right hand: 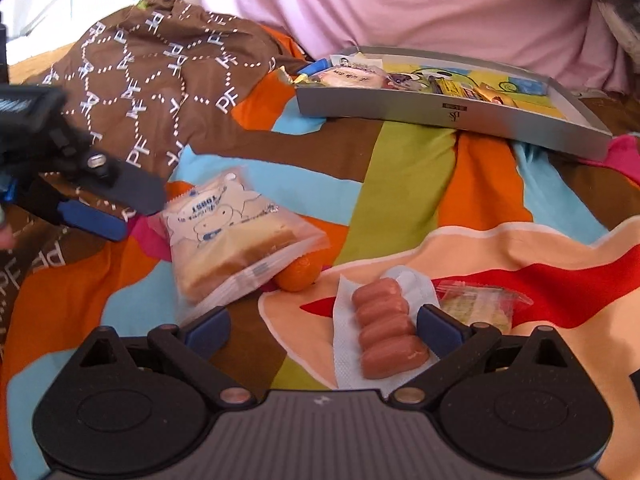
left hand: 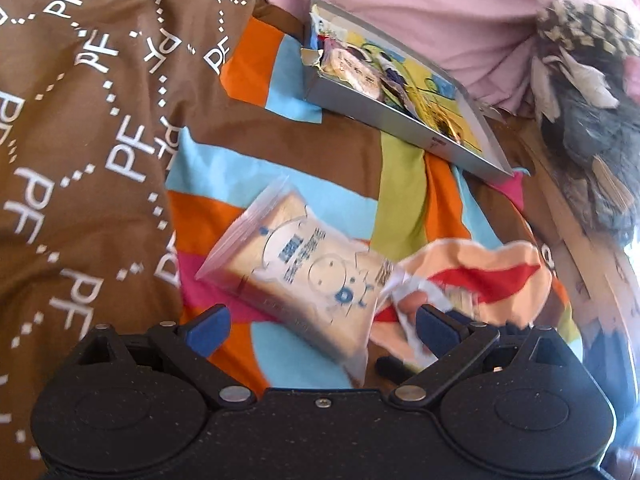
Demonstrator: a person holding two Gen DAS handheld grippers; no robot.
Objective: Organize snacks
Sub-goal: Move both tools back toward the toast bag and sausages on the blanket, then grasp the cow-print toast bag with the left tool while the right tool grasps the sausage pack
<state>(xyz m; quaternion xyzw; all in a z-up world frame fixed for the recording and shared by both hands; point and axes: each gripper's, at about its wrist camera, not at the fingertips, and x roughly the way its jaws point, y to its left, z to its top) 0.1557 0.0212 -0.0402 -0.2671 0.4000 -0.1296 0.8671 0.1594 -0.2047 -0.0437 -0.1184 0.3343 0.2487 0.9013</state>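
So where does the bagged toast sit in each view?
Left wrist: toast bag lower centre, just ahead of the open left gripper.
Right wrist: toast bag left of centre, leaning on an orange.
Shared landmark: grey snack tray behind.

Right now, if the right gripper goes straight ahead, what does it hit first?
Most likely the sausage pack, lying just ahead between the open jaws of the right gripper on the bedspread. Depth is uncertain.

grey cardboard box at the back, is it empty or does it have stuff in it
Partly filled: the grey cardboard box holds several wrapped snacks at one end, with its yellow printed floor bare elsewhere.
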